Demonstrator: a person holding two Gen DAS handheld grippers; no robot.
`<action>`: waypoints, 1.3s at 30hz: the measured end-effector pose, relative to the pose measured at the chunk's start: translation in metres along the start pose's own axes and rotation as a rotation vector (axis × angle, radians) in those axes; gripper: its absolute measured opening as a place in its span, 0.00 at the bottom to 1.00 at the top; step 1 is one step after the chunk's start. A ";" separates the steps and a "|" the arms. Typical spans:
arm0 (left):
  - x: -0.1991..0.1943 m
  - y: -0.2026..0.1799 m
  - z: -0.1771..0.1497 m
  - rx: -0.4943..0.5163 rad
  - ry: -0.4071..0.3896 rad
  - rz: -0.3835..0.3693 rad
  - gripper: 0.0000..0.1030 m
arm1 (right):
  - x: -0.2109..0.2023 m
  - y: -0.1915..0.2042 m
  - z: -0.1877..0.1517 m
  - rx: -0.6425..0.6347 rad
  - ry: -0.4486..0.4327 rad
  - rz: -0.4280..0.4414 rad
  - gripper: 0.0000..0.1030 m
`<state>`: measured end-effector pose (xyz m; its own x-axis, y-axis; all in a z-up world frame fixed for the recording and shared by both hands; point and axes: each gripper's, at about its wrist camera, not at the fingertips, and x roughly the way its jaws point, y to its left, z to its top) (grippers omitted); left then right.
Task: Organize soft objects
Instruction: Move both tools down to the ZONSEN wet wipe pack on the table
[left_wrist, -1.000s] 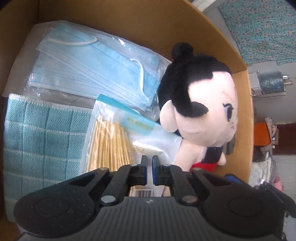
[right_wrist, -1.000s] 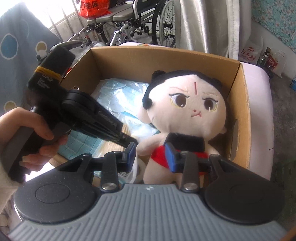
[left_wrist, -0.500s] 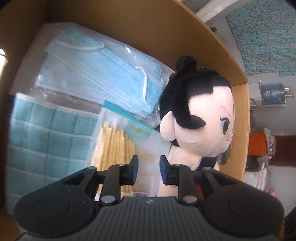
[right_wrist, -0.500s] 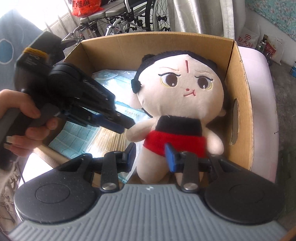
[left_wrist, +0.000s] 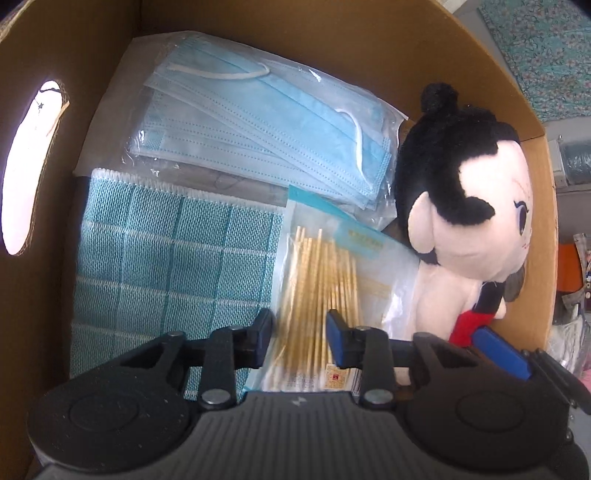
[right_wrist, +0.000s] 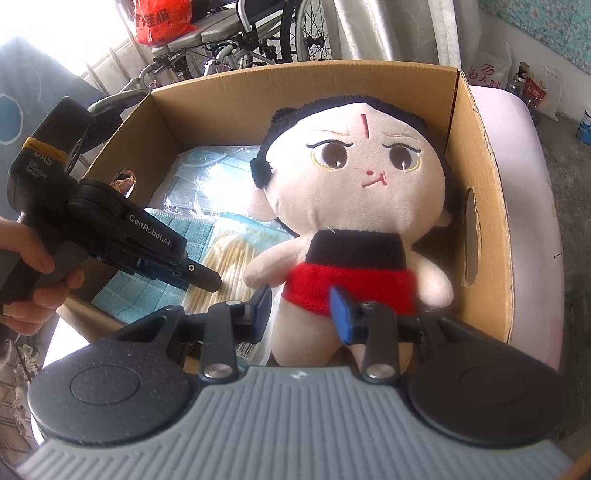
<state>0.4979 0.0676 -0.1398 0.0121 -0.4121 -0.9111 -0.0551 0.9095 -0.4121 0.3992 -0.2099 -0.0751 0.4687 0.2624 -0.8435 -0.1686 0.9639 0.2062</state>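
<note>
Left gripper (left_wrist: 300, 334) jaws just opening, empty, over cotton swab pack (left_wrist: 334, 291). Right gripper (right_wrist: 300, 312) clamps plush doll (right_wrist: 356, 206) by leg in cardboard box (right_wrist: 480, 206). Doll light, squashy; waist grip steadier.

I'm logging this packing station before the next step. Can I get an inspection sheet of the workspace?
Surface: cardboard box resting on a pink cushion.
Job's things: plush doll upright at the box's right wall; bagged face masks, teal cloth and cotton swab pack lie flat.
Clutter: nothing seen in the box.
Grippers: left tool has just been opening, over the swab pack, pressing nothing; right tool straddles the doll's red shorts; grip unclear.
Cables: nothing seen.
Surroundings: wheelchair, curtain.
</note>
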 end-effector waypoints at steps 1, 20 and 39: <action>-0.001 0.000 0.000 0.005 -0.007 0.004 0.51 | -0.003 0.001 0.000 0.001 -0.009 -0.005 0.33; -0.115 0.031 -0.242 0.425 -0.256 0.005 0.49 | -0.128 0.027 -0.156 0.051 0.001 0.321 0.45; -0.021 0.043 -0.353 0.461 -0.170 -0.001 0.35 | -0.080 0.052 -0.312 0.313 0.144 0.353 0.36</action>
<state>0.1433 0.0957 -0.1338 0.1770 -0.4330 -0.8839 0.3924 0.8546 -0.3401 0.0823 -0.1949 -0.1514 0.3019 0.5879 -0.7505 -0.0169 0.7904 0.6123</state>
